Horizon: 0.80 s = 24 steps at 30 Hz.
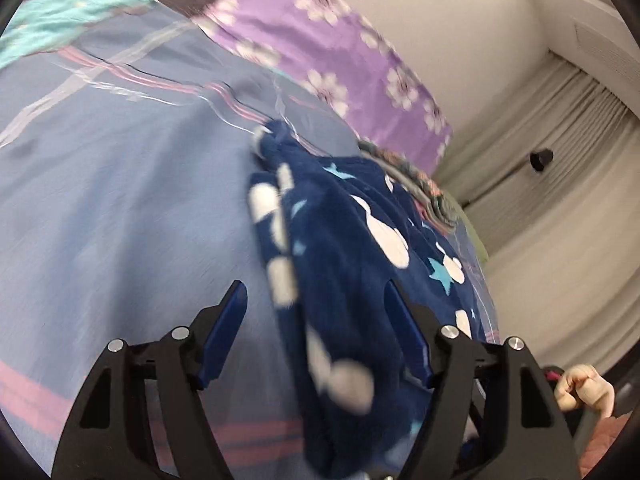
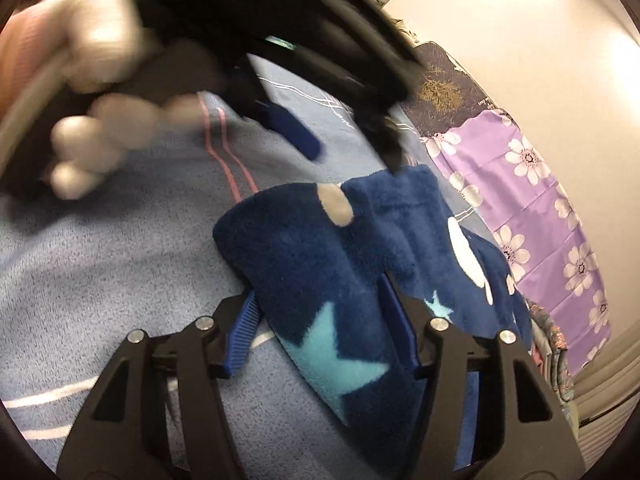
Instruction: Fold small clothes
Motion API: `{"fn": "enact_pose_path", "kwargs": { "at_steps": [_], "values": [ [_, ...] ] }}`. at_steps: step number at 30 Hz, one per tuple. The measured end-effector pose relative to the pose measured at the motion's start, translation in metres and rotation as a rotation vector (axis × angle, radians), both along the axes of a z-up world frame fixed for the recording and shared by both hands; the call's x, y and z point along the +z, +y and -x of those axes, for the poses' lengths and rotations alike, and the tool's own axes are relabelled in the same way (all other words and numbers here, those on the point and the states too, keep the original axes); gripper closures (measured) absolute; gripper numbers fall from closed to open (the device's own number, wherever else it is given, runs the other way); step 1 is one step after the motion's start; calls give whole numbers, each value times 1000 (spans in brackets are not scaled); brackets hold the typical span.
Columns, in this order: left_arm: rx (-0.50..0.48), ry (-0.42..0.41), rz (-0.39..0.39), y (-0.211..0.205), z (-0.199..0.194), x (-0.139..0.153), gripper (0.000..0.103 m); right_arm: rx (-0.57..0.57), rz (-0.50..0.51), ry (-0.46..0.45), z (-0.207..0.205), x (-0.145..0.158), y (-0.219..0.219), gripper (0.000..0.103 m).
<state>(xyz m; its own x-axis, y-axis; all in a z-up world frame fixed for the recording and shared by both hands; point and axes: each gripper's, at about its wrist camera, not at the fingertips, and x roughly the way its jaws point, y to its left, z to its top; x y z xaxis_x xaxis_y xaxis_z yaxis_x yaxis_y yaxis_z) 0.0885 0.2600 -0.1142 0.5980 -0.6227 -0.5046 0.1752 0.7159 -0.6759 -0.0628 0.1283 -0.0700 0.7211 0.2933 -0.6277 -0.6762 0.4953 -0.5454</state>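
A: Item: navy fleece garment (image 2: 320, 280), stars and white spots, on the blue bedsheet (image 1: 120, 200), beside the purple flowered cloth (image 2: 540, 200)

B: Tools?

A: Left tool (image 1: 316, 332) spread, fleece between, not pinched. Right tool (image 2: 320, 336) spread around a fold, pads not clearly pressing

B: Step?

A: Likely mid-fold; next, a firm pinch on the edge

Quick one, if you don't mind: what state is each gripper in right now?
Left gripper: open, the navy fleece garment passing between its fingers.
Right gripper: fleece between its fingers; a firm grip cannot be told.
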Motion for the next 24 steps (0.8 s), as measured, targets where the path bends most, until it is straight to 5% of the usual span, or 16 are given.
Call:
{"fn": "enact_pose_path", "kwargs": {
  "at_steps": [8, 10, 12, 13, 15, 19, 24],
  "values": [
    [-87, 127, 84, -17, -86, -17, 32, -6, 42, -50, -2, 1, 11, 42],
    [-84, 153, 94, -18, -98, -18, 41, -5, 54, -65, -3, -1, 15, 40],
    [-69, 180, 90, -18, -106, -22, 66, -14, 54, -66, -7, -1, 17, 40],
    [-60, 188, 106, -17, -107, -23, 69, -22, 49, -64, -11, 0, 18, 42],
    [-33, 184, 133, -15, -106, -25, 75, -36, 27, -50, -18, 2, 17, 55],
    [-15, 141, 144, -16, -97, -10, 77, -55, -151, 70, -37, 27, -9, 76],
    [-53, 76, 132, -32, -99, 37, 77, -134, -426, 204, -49, 66, -51, 82]
  ]
}}
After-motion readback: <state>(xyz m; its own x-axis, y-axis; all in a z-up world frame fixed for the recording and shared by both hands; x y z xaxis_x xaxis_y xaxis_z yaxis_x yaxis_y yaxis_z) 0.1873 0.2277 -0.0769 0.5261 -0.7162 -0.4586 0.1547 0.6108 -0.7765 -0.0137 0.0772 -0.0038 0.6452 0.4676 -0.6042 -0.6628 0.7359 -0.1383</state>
